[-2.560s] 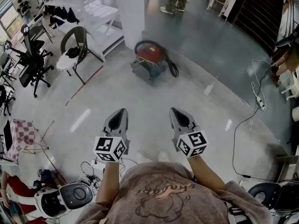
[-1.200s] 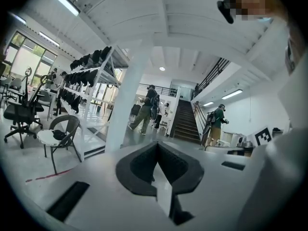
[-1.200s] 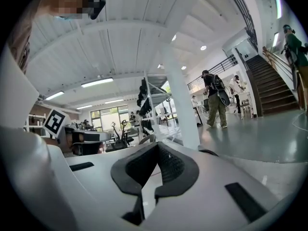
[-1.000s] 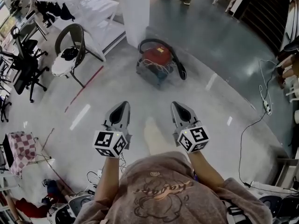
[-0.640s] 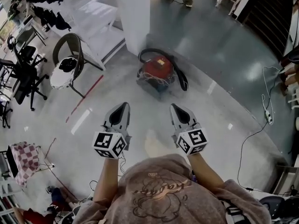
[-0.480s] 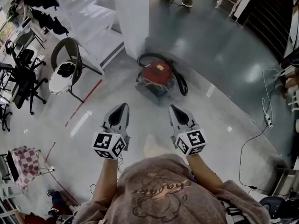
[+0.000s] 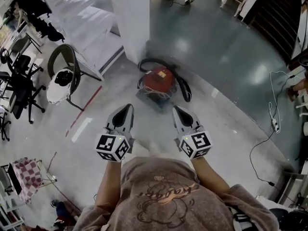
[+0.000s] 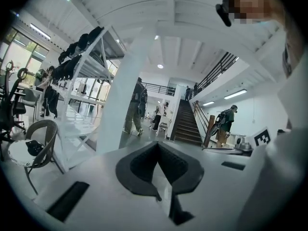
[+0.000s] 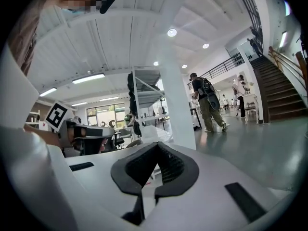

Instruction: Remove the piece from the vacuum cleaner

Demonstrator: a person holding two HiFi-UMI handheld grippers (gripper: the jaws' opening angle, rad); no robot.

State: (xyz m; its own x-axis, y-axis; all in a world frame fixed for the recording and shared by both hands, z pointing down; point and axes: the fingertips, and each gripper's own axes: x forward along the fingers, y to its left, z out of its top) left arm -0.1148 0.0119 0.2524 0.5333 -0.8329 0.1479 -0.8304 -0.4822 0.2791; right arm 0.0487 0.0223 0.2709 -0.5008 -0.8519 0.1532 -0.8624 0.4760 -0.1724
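Open floor (image 7: 226,71) ahead | vacuum cleaner (image 7: 159,80) by pillar (image 7: 130,13) | left gripper (image 7: 126,108), right gripper (image 7: 177,109): jaws together (empty)

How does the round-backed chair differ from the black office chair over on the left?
The round-backed chair has a pale seat with a small dark thing lying on it; the office chair is black all over. The round-backed chair stands on thin straight legs, the office chair on a spreading star base. The round-backed chair is nearer the red vacuum cleaner. Both stand upright, with nobody sitting in them.
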